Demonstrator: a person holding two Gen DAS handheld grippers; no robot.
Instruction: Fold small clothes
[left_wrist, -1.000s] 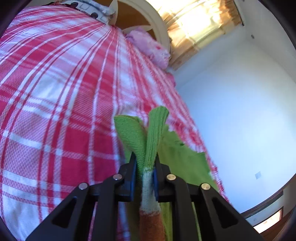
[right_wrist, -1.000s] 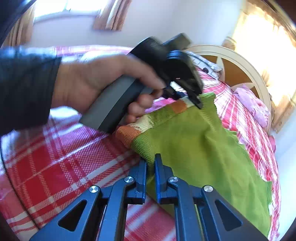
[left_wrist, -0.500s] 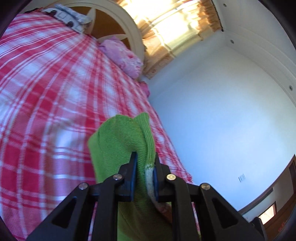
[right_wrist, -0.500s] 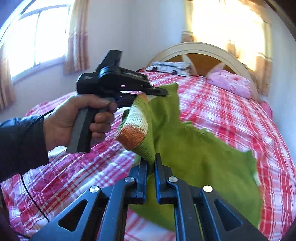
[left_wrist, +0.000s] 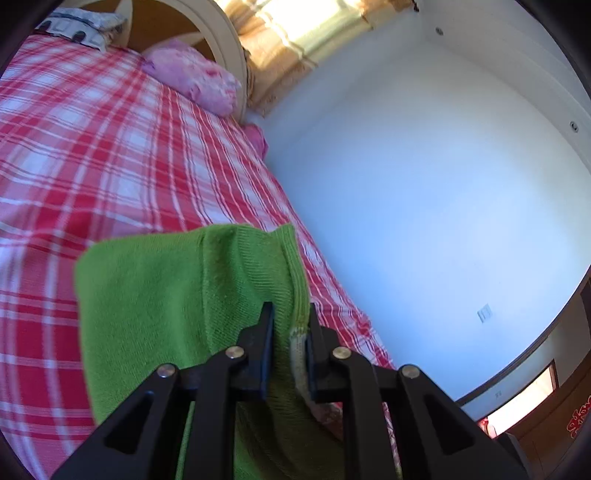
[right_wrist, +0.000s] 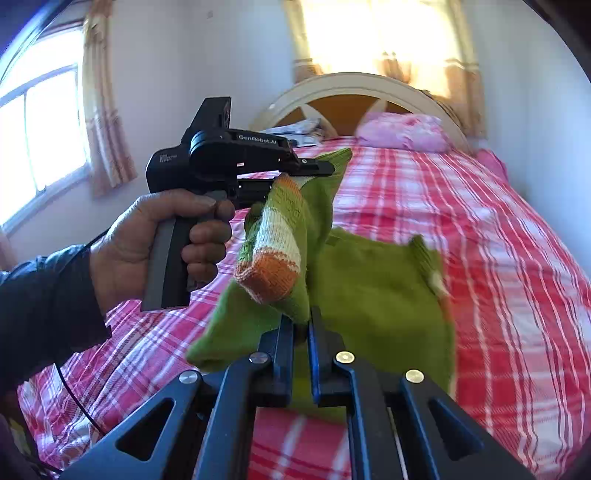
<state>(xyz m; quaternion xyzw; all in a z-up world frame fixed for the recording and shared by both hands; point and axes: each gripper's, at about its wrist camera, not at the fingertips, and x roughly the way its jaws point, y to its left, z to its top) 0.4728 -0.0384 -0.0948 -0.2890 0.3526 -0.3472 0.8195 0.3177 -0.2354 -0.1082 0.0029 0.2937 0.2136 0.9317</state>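
A small green knitted sweater (right_wrist: 373, 288) with an orange-and-white striped cuff (right_wrist: 275, 251) hangs lifted over the red-and-white plaid bed (right_wrist: 498, 229). My right gripper (right_wrist: 302, 325) is shut on a green fold near the cuff. In the right wrist view a person's hand (right_wrist: 147, 236) holds my left gripper (right_wrist: 321, 168), shut on the sweater's upper edge. In the left wrist view my left gripper (left_wrist: 290, 314) pinches green ribbed fabric (left_wrist: 177, 295) that drapes to the left over the bed (left_wrist: 92, 158).
A white arched headboard (right_wrist: 354, 86) and a pink pillow (right_wrist: 406, 131) are at the bed's far end. A patterned pillow (left_wrist: 74, 27) lies beside it. A white wall (left_wrist: 424, 192) runs along the bed's right side, a curtained window (right_wrist: 40, 136) on the left.
Both grippers have risen with the sweater, lifting its sleeve end off the bed. The right view has rolled upright. More green fabric now spreads left of the left gripper.
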